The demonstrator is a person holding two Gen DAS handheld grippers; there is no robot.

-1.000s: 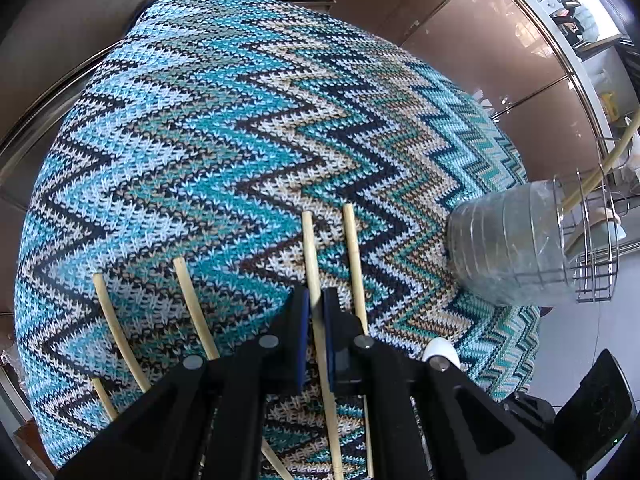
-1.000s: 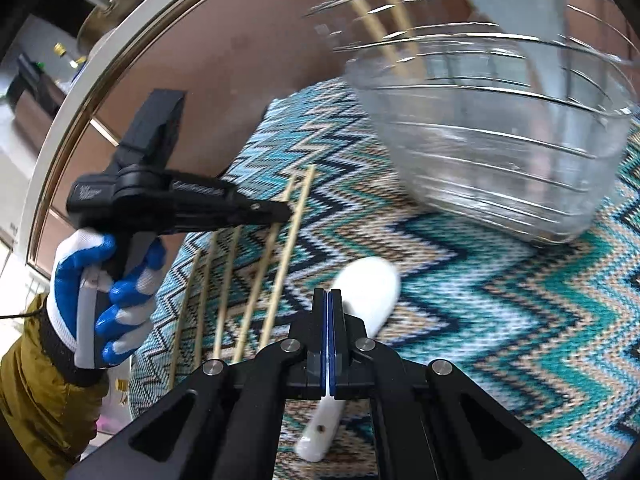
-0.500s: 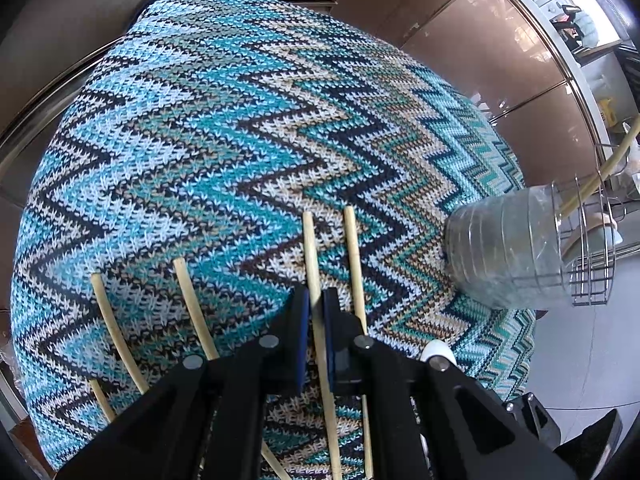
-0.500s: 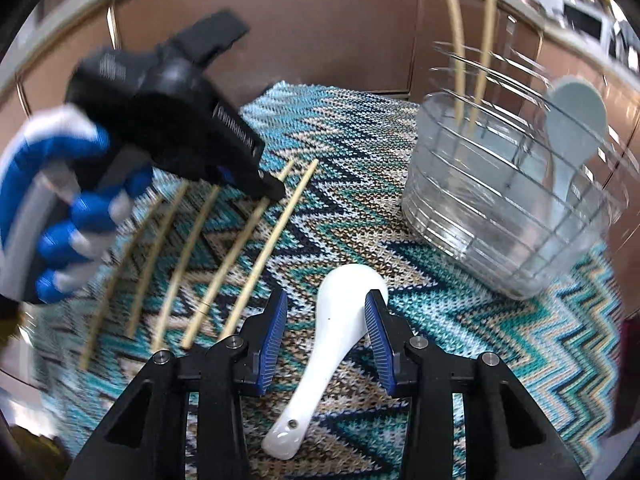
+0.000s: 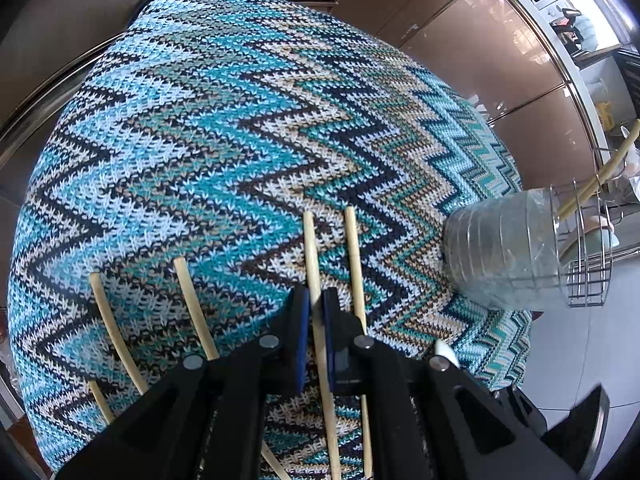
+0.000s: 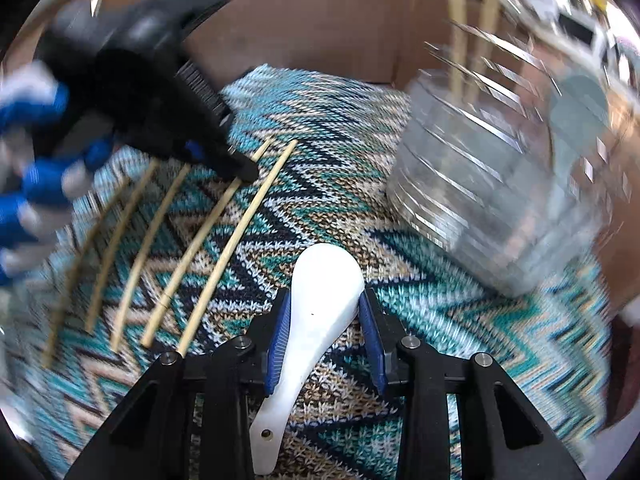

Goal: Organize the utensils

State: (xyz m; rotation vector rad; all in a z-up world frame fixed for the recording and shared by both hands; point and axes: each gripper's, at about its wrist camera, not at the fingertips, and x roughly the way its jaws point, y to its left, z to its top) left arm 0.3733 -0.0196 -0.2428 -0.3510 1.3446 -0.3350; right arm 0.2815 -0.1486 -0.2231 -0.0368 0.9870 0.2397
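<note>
Right claw (image 6: pixel 325 330) now lower, straddling white spoon (image 6: pixel 316 320), left claw (image 5: pixel 315 320) unchanged on chopstick (image 5: pixel 311 248)

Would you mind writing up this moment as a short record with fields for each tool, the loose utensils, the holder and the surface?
left tool: closed on one chopstick lying on the mat
right tool: open, its pads either side of the white spoon; contact cannot be judged
loose utensils: five chopsticks in a row on the mat, spoon to their right
holder: wire basket with a clear liner, on the mat's right edge; chopsticks and a pale spoon already stand in it
surface: zigzag knitted mat in blue, teal and beige
</note>
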